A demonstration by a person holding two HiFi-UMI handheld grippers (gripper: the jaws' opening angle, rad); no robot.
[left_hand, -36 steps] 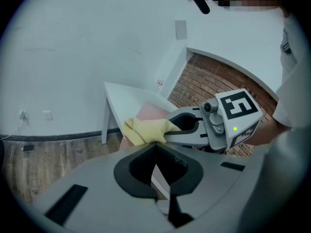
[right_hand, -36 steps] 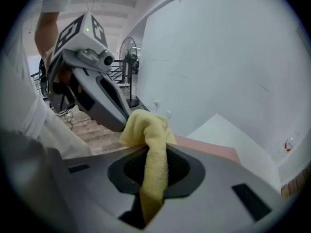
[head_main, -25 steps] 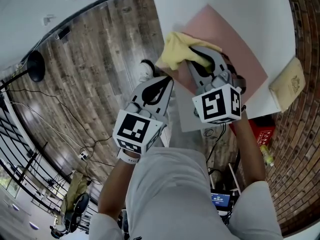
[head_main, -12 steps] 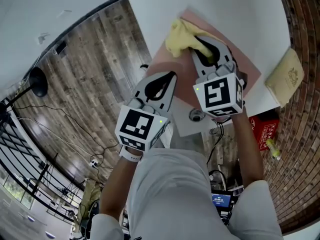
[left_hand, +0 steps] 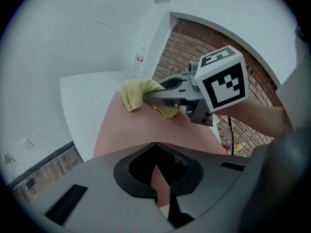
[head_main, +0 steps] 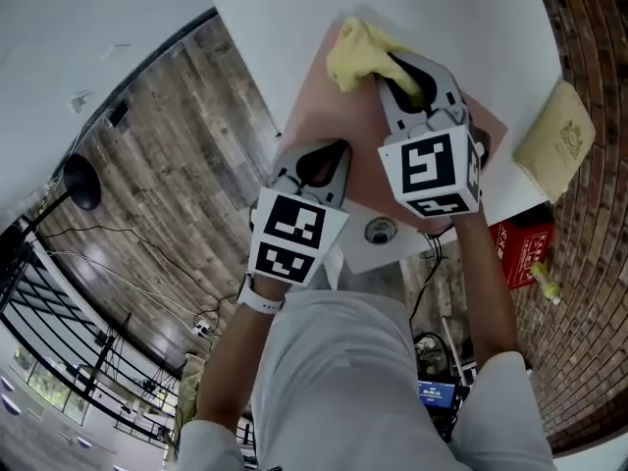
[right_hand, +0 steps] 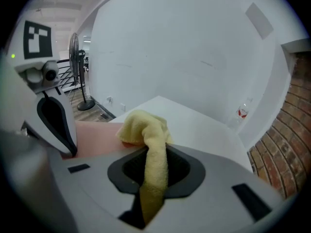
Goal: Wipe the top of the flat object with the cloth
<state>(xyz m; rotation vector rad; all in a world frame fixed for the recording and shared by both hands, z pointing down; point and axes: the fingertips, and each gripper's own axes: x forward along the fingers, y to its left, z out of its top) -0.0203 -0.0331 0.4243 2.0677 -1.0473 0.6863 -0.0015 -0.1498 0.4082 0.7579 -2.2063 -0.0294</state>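
We look steeply down over our own torso at a white table (head_main: 461, 27), with a wood-plank floor to the left and a brick wall to the right. A pink flat object (head_main: 334, 116), thin like a mat or board, lies on the table and covers much of its near side.

Both grippers rest over this pink surface. The right gripper (head_main: 397, 72) reaches to the far side, its jaws clamped on a yellow cloth (head_main: 355, 52). One fold of the cloth runs back between the jaws, and the rest bunches ahead of the tips on the far corner of the pink surface. The left gripper (head_main: 329, 153) sits near the pink object's near-left edge. Its jaws are closed together with nothing between them, and only pink shows through the thin slit. It seems to be steadying the flat object.

We judge that wiping is under way, with the cloth at the far end of a stroke. The next move calls for drawing the cloth back across the uncovered pink area under steady downward pressure, while the left gripper keeps the flat object from sliding.

Smaller things include a tan pouch-like item (head_main: 554, 140) at the table's right edge and a small round metal fitting (head_main: 381, 231) on the near edge.
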